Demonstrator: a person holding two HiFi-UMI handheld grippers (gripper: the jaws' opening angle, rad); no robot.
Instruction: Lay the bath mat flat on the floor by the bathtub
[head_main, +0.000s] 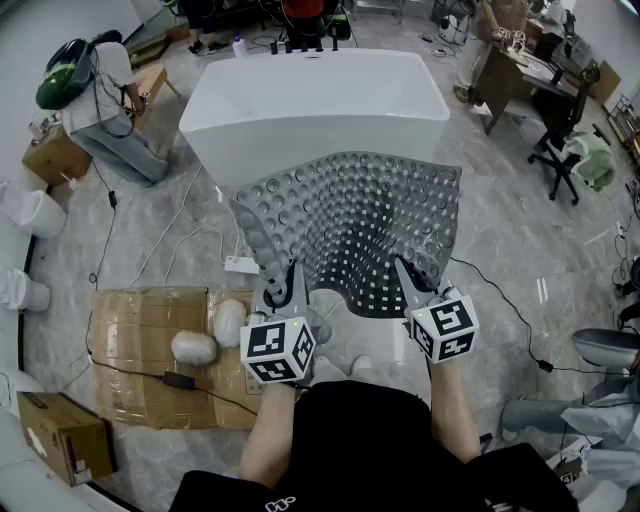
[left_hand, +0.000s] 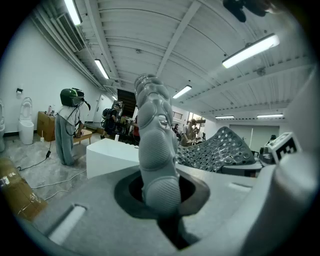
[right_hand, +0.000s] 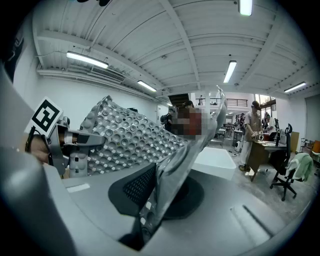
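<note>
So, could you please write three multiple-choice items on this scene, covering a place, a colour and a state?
1. Where is the bathtub? A beyond the bath mat; B on the mat; C out of view.
2. The mat's colour? A grey; B red; C yellow.
3. The mat's state? A flat on the floor; B held up by both grippers; C rolled up.
Key: A, the tub stands past the mat; A, it is grey; B, the left gripper and right gripper each clamp an edge.

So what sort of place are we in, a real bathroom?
Probably not: it looks like an open workshop or lab. The bathtub stands alone in a big hall, with a desk and office chair and flattened cardboard on the floor.
</note>
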